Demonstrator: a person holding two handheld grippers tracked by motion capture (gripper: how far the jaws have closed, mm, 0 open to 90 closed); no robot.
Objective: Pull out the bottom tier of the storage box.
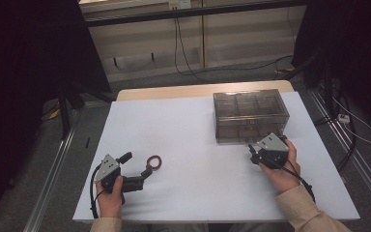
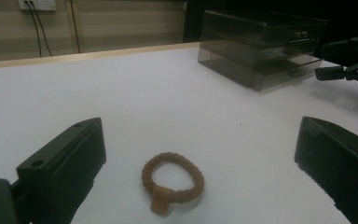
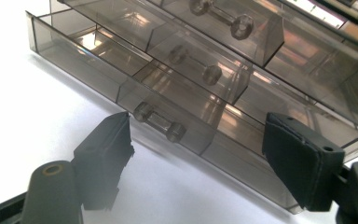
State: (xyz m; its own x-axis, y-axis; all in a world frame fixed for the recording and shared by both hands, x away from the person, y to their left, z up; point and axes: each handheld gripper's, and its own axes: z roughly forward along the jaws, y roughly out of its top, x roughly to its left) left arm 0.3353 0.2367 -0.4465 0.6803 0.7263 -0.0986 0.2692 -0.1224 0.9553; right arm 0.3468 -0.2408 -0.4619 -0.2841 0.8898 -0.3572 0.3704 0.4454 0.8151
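We take the clear drawer box (image 1: 250, 116) as landmark; it sits on the white table (image 1: 193, 145) at the far right.

Bracelet (image 1: 154, 162): brown braided ring with a small tab, lying flat well to the left of the box and nearer the person. We judge it light, soft and a bit springy, with a textured braid, so it is not slippery and not fragile. It lies low on the table, so a jaw must get down to the surface. Best hold is across the braid on one side of the ring, or on the tab (image 2: 160, 201), which stands slightly proud. Pinching the whole loop would just squash it.

Left gripper (image 1: 136, 168): wide open, holding nothing. In the left gripper view the bracelet (image 2: 172, 182) lies between the jaws, touching neither. The hand is low, with the forearm coming in from the near edge and the jaws aimed toward the box side.

Right gripper (image 1: 254, 151): just in front of the box's near face, wide open and holding nothing. In the right gripper view the bottom drawer (image 3: 135, 100) looks pulled out, and its bar handle (image 3: 160, 121) sits ahead between the jaws, closer to the left one and not touched. The view is tilted, so we judge the wrist rolled.

Drawer: rigid smooth plastic, light, likely slick. Take the handle bar, not the drawer wall. We can't tell whether the box would slide when the drawer is pulled.
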